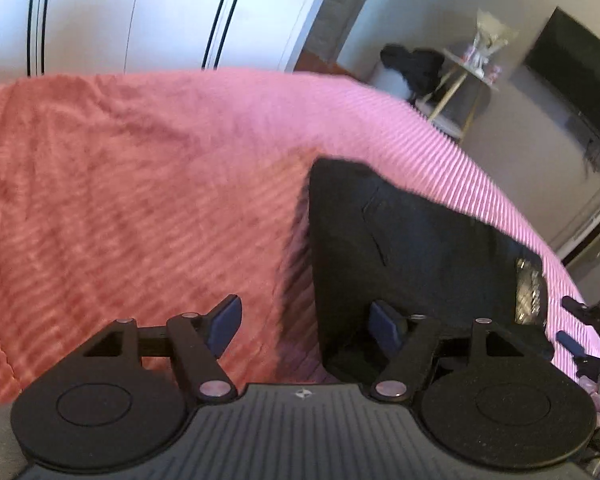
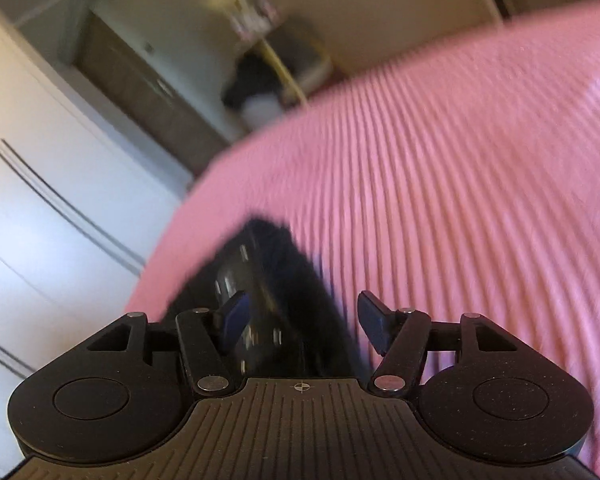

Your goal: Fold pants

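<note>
We see our left gripper [image 1: 306, 330] with its blue-padded jaws spread apart and nothing pinched between them. Just ahead and to its right lie the black pants [image 1: 412, 248], folded into a compact slab on the pink ribbed blanket [image 1: 140, 200]; the right pad hangs over the slab's near left edge, and contact is unclear. Farther right, beyond the pants, the right gripper [image 1: 580, 328] pokes in from the edge. Far ahead stand white closet doors [image 1: 120, 12] and a small side table [image 1: 460, 80].
</note>
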A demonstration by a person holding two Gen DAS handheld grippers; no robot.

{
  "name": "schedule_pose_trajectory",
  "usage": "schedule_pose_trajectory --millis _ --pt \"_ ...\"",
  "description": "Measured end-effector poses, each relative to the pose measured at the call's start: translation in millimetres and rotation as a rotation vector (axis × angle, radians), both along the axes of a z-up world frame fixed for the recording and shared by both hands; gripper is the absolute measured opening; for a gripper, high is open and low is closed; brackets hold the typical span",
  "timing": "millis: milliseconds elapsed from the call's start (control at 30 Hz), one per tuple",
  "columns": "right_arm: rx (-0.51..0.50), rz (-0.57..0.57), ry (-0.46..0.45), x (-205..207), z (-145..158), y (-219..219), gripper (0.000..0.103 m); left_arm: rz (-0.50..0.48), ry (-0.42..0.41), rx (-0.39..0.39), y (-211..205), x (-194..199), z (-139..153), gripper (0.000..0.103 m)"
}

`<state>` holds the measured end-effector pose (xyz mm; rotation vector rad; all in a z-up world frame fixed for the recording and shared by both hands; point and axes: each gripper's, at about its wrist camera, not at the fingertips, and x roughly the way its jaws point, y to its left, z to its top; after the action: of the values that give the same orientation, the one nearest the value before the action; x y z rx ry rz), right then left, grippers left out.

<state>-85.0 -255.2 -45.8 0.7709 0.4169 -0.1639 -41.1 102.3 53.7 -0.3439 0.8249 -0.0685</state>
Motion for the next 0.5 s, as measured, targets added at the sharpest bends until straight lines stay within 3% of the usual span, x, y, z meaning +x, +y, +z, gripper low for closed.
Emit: schedule_pose_trajectory --millis 100,167,233,300,333,400,500 --pt "-0.018 0.135 -0.094 3.5 4.7 15.7 0.064 0.011 -0.019 0.023 -4.6 2.0 7.5 0.07" --pt "-0.016 0.25 -0.098 13.2 3.5 29.3 0.063 0.009 -0.063 0.045 -8.2 -1.5 16.5 0.07" --pt "0.004 0.35 -0.077 13.1 1.7 41.5 0.063 0.051 -0.163 0.074 -6.1 -7.7 31.6 0.074" --pt "0.0 0.402 -0.016 21.4 -5.1 46.9 0.062 0.102 -0.253 0.126 -3.4 -11.6 47.3 0.095" --pt "-0.024 0.398 0.037 26.6 -9.9 47.6 0.061 0.111 -0.289 0.155 -2.8 -10.0 51.7 0.099" --pt "-0.037 0.393 0.09 34.3 -17.0 45.5 0.052 0.067 -0.258 0.159 -3.6 3.6 48.2 0.099" --pt "0.04 0.356 0.081 33.5 -22.7 29.6 0.042 -0.025 -0.158 0.049 -12.6 31.3 17.7 0.099"
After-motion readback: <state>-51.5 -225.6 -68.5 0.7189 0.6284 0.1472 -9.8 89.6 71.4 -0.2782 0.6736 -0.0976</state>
